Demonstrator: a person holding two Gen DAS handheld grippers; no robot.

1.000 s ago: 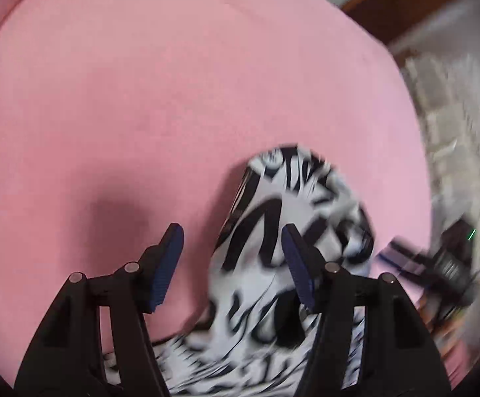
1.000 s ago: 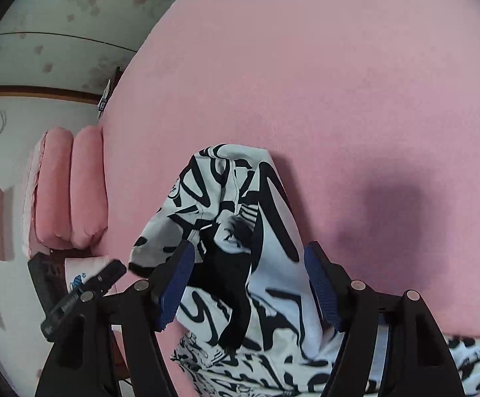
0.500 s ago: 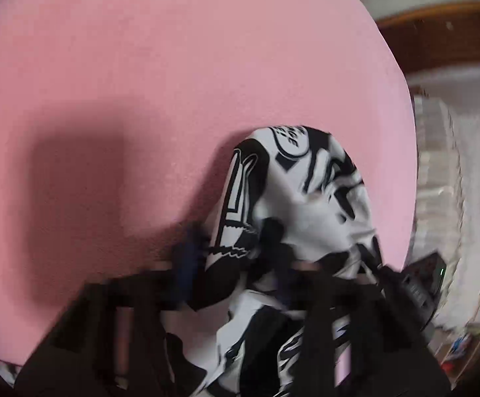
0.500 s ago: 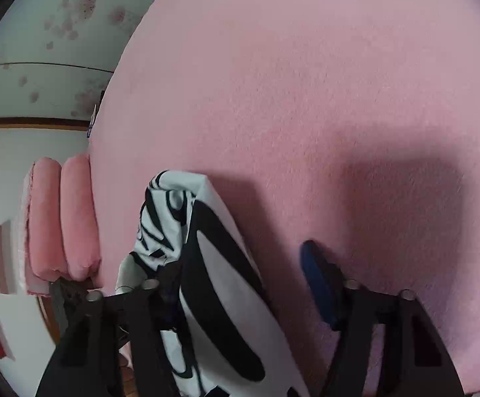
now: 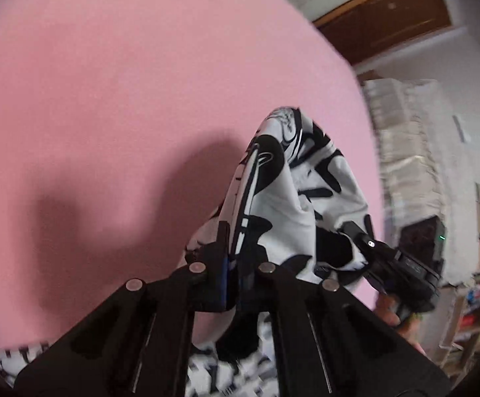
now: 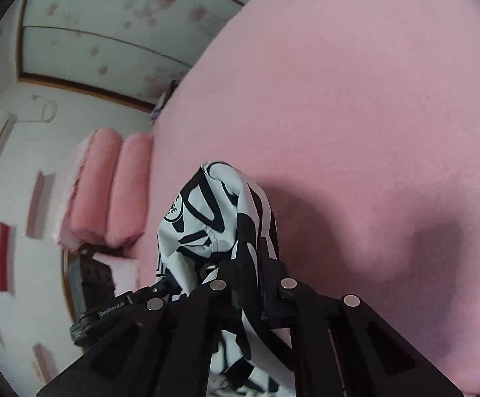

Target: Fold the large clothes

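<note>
A home, most likely a bedroom. Wide pink bed cover [image 6: 355, 125] filling most of both views, two rolled pink pillows [image 6: 107, 192] at its edge. Papered wall with a faded flower print [image 6: 114, 20] and a dark wooden rail [image 6: 84, 87]. Brown wooden door [image 5: 402, 29] behind. Stacked pale bedding [image 5: 408, 165] beside the bed, a low shelf [image 5: 471, 314] with small clutter.
</note>
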